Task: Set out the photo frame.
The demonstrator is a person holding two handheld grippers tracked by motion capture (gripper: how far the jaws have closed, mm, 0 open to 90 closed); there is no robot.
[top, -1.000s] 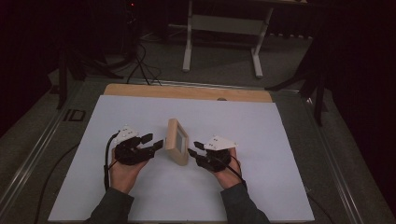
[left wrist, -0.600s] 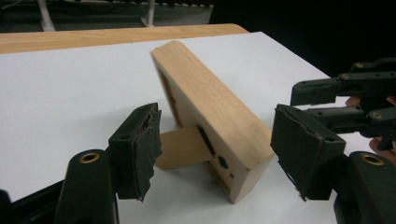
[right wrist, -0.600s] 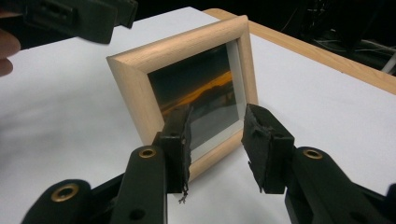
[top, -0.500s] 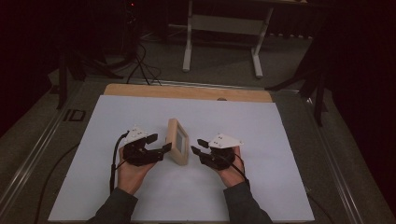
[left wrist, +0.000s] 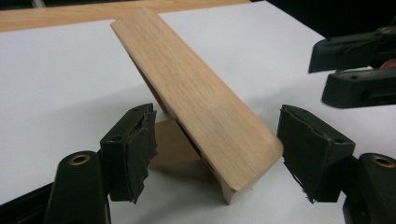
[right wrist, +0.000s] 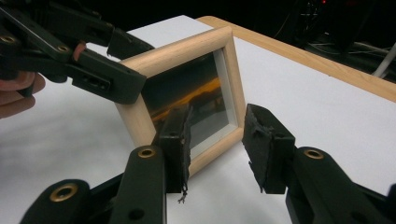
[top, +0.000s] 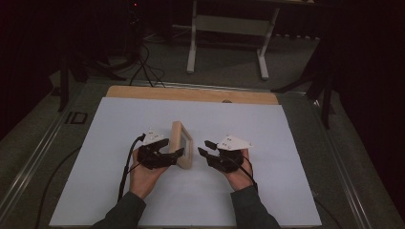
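A small wooden picture frame [top: 182,143] stands on its edge on the white sheet [top: 267,129], propped by a back stand [left wrist: 170,144]. Its plain wooden back [left wrist: 196,93] faces my left gripper; its glass front [right wrist: 196,102] with a dark, orange-streaked picture faces my right gripper. My left gripper [top: 174,155] is open, its jaws straddling the frame's near end [left wrist: 219,140] without pinching it. My right gripper [top: 205,148] is open just right of the frame, with its jaws [right wrist: 217,140] pointing at the lower front corner and nothing between them.
The white sheet lies on a wooden table whose far edge [top: 191,94] shows as a tan strip. Beyond it stands a white table base [top: 227,28] on a dark floor with cables [top: 143,67]. A cable [top: 125,171] trails from the left gripper.
My left gripper has slid right until its jaws straddle the frame's near end. The right gripper has barely moved. The frame stays standing where it was.
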